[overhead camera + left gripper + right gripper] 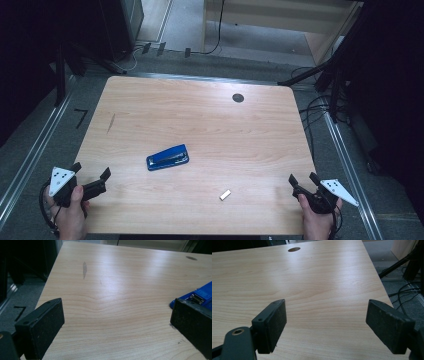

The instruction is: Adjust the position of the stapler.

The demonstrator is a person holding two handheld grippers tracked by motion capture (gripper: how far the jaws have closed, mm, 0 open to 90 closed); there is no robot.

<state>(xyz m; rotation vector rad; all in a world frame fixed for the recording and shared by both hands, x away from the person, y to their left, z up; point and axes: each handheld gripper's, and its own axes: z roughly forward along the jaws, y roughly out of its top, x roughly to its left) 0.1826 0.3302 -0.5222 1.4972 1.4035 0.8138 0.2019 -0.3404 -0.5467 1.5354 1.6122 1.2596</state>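
A blue stapler point(168, 157) lies flat near the middle of the wooden table point(200, 115); its end point(200, 295) peeks past the right jaw in the left gripper view. A small white block point(225, 195) rests nearer the front edge. My left gripper point(91, 174) hovers at the table's front left corner, held in a hand, jaws wide apart with nothing between them point(117, 322). At the front right corner my right gripper point(303, 179) is likewise open and empty point(325, 322), pointing across bare wood.
A dark round cable hole point(238, 98) sits near the table's far right; it shows too in the right gripper view point(294, 249). A dark smudge point(110, 123) marks the left side. Cables point(320, 107) and stand legs crowd the floor beyond the right edge.
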